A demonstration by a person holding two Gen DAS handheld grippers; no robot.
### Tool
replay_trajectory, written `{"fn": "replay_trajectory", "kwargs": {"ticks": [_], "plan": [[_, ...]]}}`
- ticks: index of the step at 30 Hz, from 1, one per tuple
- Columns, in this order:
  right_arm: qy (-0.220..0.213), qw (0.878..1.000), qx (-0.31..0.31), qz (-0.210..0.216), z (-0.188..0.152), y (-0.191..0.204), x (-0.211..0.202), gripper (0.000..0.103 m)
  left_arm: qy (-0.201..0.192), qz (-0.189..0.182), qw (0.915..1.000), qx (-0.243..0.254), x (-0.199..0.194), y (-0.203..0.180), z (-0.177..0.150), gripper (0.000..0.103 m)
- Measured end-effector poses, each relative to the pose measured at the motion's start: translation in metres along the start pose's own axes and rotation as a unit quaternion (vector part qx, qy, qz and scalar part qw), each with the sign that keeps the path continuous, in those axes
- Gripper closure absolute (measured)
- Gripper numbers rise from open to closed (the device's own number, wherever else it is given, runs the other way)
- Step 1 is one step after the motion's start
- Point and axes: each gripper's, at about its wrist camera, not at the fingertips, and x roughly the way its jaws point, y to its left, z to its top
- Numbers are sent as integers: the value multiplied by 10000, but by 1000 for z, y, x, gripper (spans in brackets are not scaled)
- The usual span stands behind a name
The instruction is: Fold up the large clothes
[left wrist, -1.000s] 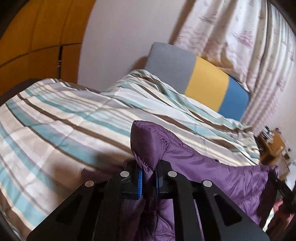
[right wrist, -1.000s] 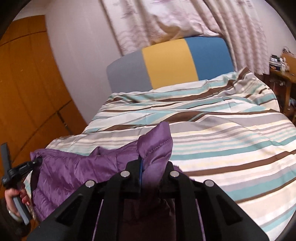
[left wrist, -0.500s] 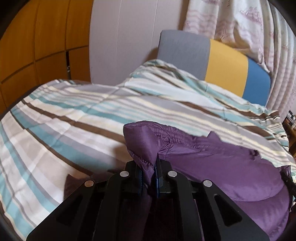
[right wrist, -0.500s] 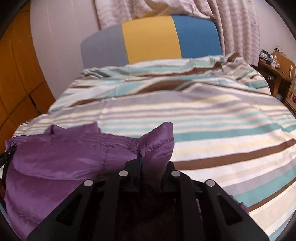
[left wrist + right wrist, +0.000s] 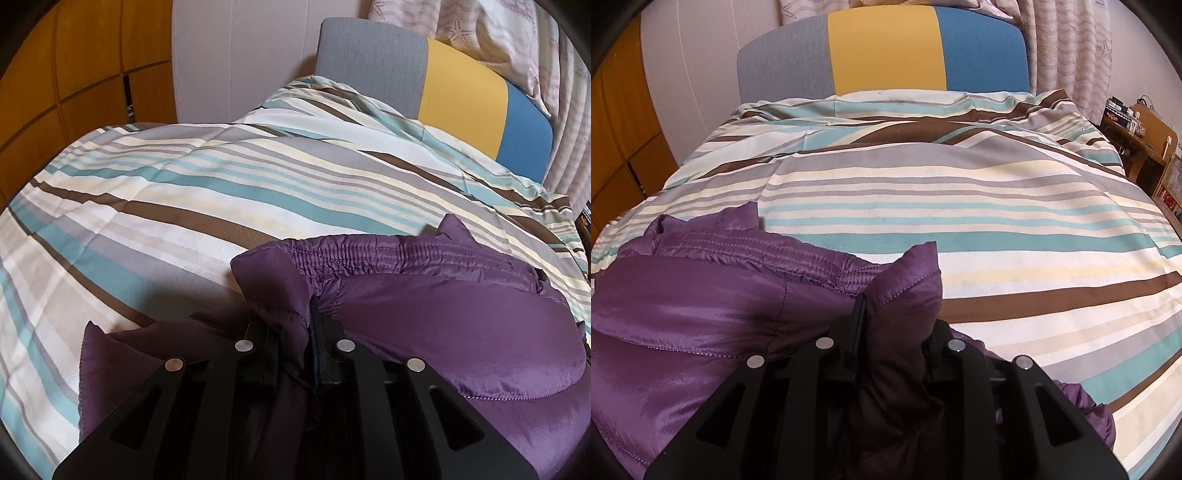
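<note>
Seen first from the left wrist, the left gripper (image 5: 295, 332) points down at a shiny purple padded jacket (image 5: 461, 332) that lies on a bed with a quilt striped in teal, brown, grey and cream (image 5: 184, 206). Its jaws stand nearly closed and pinch a stitched corner of the jacket, which sticks up above them in a rounded fold. A gathered elastic hem (image 5: 388, 254) runs from that corner toward the right, and the jacket's body billows smooth and glossy below it. More purple cloth spreads flat on the quilt at lower left. Behind the bed rise a padded headboard in grey, yellow and blue panels (image 5: 461, 96), an orange wooden wardrobe (image 5: 74, 74) and a pale patterned curtain (image 5: 517, 40).

From the right wrist, the right gripper (image 5: 894, 328) holds the jacket's (image 5: 701, 314) other stitched corner, a thick puffy wad that fills the gap. These jaws have just been opening and stand wider than the left pair, the cloth between them, touching both. The elastic hem (image 5: 746, 243) leads off to the left. A wooden side table (image 5: 1145, 144) stands beside the bed at right.
</note>
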Motion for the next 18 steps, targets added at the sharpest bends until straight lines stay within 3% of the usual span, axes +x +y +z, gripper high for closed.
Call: {"fn": "replay_trajectory", "kwargs": {"ticks": [4, 6, 8, 11, 13, 15, 18], "plan": [[-2, 9999, -31, -100, 0, 1, 1, 77, 37, 147, 9999, -3, -1, -2, 1, 80], [-3, 9999, -36, -155, 0, 2, 1, 74, 75, 343, 9994, 18, -5, -4, 3, 58], [-6, 9998, -23, -215, 0, 1, 1, 69, 110, 498, 9987, 4, -20, -2, 6, 42], [-12, 9996, 6, -282, 0, 0, 0, 65, -602, 621, 9960, -212, -68, -1, 2, 42], [-15, 9996, 2, -295, 1, 0, 0, 64, -1005, 471, 9937, -182, -98, -12, -5, 42], [-25, 9995, -3, -312, 1, 0, 0, 64, -1137, 236, 9932, 51, -115, -35, -13, 42], [-37, 9995, 13, -311, 0, -1, -1, 63, -933, -193, 9948, 358, -111, -68, -22, 42]]}}
